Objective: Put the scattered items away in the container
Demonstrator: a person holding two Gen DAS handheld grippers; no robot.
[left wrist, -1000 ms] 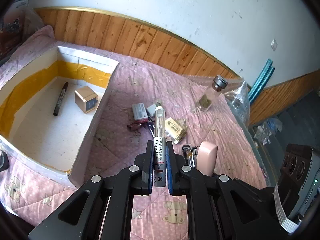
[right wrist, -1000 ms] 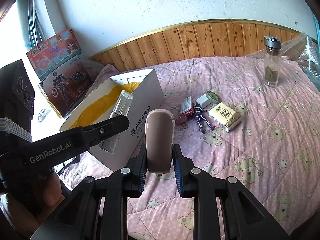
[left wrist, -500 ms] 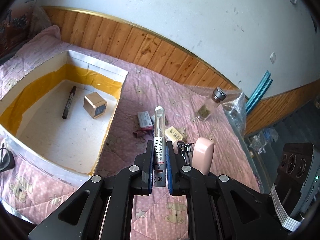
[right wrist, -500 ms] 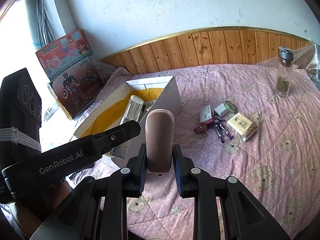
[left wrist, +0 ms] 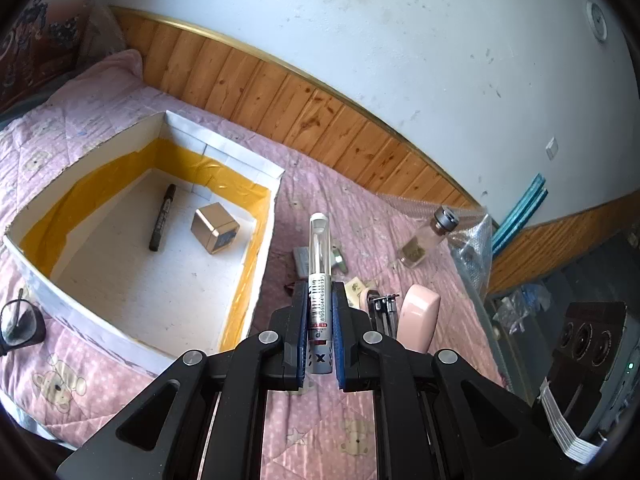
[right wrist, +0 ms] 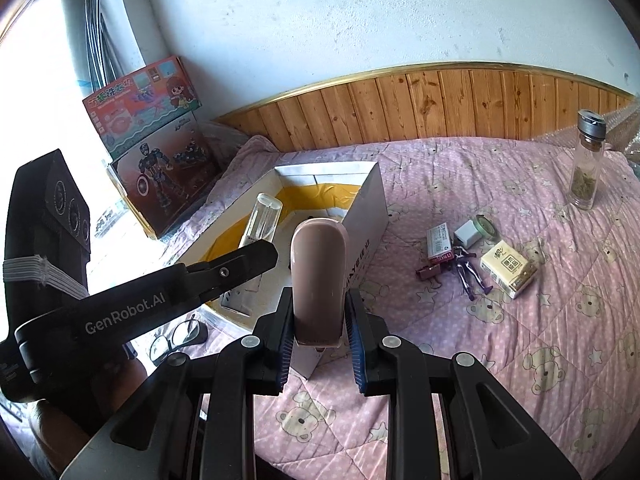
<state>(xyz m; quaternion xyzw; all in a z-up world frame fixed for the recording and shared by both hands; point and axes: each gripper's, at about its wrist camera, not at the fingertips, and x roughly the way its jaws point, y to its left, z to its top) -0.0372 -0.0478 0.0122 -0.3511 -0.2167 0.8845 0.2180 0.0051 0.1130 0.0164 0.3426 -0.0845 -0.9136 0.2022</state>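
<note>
Two grippers each carry one item toward the box: the left gripper is clamped on a clear-capped tube, the right gripper on a pink case. From the left tool, the box lies ahead and to its left, already holding a marker and a gold cube. Judging by this, the carry step is underway; next, each tool needs to swing over the box's opening before its jaws part.
</note>
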